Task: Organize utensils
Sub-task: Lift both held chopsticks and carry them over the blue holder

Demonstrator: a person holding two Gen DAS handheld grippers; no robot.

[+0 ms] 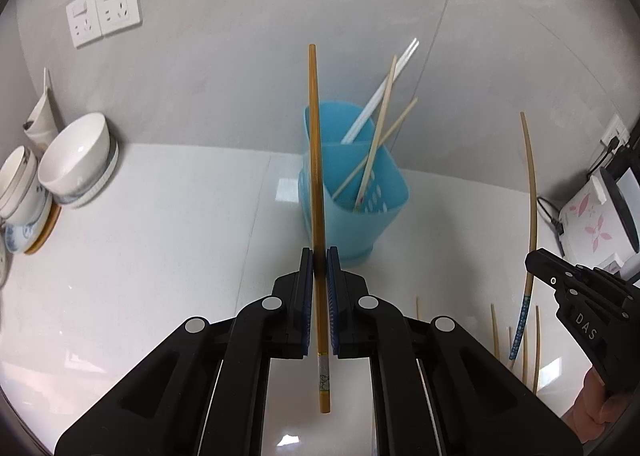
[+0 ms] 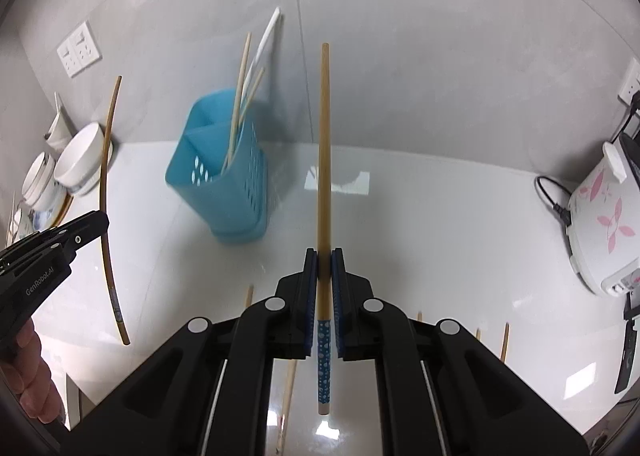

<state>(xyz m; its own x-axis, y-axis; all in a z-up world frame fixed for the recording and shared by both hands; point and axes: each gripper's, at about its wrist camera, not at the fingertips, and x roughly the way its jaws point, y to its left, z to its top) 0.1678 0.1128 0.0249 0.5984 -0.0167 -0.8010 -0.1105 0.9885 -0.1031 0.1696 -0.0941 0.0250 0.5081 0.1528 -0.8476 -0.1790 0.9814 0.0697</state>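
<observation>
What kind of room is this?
Most likely a home kitchen: stacked bowls on a white counter, a flowered rice cooker plugged in, and a blue utensil holder with chopsticks.

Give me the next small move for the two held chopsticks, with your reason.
Probably carry both over the blue holder and tip them in. The left gripper is shut on the amber chopstick, the right gripper on the blue-handled chopstick, both lifted clear of the counter. The holder already has chopsticks in it, and more lie loose below.
</observation>
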